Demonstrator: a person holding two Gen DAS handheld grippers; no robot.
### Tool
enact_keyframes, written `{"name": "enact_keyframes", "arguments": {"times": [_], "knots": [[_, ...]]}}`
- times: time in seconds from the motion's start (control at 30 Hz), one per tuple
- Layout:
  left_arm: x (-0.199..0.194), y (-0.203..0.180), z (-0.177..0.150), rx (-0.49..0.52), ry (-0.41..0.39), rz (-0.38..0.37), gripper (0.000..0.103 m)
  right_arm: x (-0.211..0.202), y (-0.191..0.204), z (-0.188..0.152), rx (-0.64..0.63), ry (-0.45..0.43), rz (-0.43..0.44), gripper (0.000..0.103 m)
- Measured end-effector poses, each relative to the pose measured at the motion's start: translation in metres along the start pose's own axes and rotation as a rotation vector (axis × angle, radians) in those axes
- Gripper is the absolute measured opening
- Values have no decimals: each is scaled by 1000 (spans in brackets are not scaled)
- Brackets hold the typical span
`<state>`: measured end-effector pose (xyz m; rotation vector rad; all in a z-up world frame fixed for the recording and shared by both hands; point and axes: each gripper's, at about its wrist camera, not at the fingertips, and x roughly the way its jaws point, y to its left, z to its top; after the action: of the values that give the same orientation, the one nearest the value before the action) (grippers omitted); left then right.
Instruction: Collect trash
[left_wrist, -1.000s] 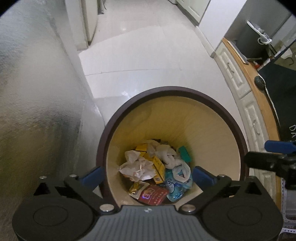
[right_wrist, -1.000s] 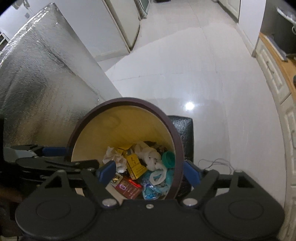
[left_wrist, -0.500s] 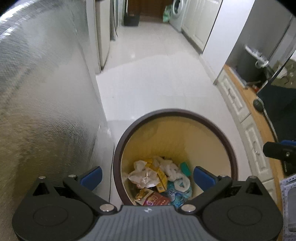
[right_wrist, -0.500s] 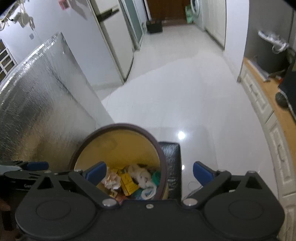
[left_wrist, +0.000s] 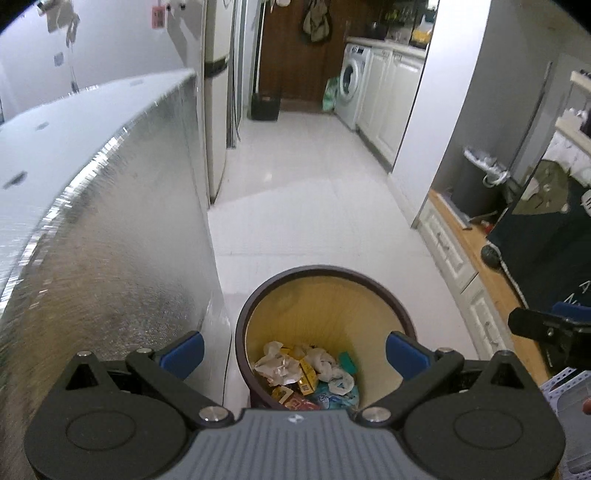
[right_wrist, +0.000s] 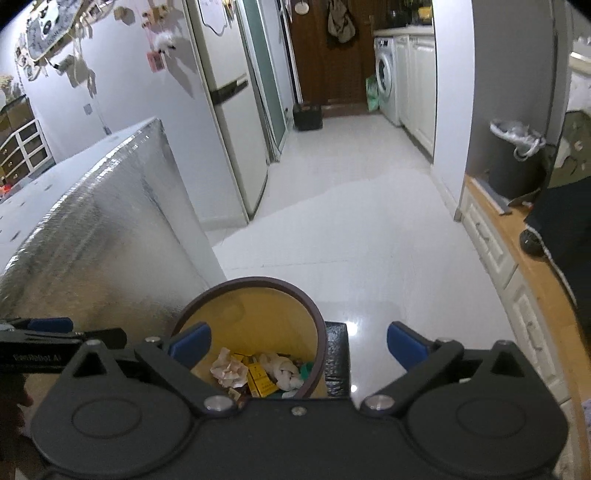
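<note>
A round bin with a dark brown rim (left_wrist: 325, 271) and yellow inside stands on the white floor; it also shows in the right wrist view (right_wrist: 258, 282). Inside lie crumpled white paper (left_wrist: 277, 363), yellow packets (left_wrist: 308, 373), a teal cap (left_wrist: 347, 362) and a blue wrapper (left_wrist: 336, 395). My left gripper (left_wrist: 293, 352) is open and empty, high above the bin. My right gripper (right_wrist: 297, 341) is open and empty, above the bin's right edge. The right gripper shows at the right edge of the left wrist view (left_wrist: 546, 326).
A silver foil-covered block (left_wrist: 103, 221) stands close on the left of the bin. A black stool (right_wrist: 336, 358) sits right of the bin. White cabinets with a wooden top (left_wrist: 461, 254) run along the right. A fridge (right_wrist: 229, 110) and washing machine (right_wrist: 386, 77) stand farther back.
Both grippers have risen and tilted up away from the bin, so the bin looks smaller and lower and the hallway has come into view. Both stay open and empty.
</note>
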<state>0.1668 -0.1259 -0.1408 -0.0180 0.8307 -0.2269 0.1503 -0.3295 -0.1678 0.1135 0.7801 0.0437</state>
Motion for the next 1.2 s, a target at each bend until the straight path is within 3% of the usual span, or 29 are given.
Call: {"name": "enact_keyframes", "arguments": {"times": [0.7,1.2], "knots": [[-147,0,-62,2,-231,-23,103,-141,33,-59,-66,-224,-36,103],[-198,13,-106,0,-336,-29,103,-192,61,-96,-115,-310,-44,103]]}}
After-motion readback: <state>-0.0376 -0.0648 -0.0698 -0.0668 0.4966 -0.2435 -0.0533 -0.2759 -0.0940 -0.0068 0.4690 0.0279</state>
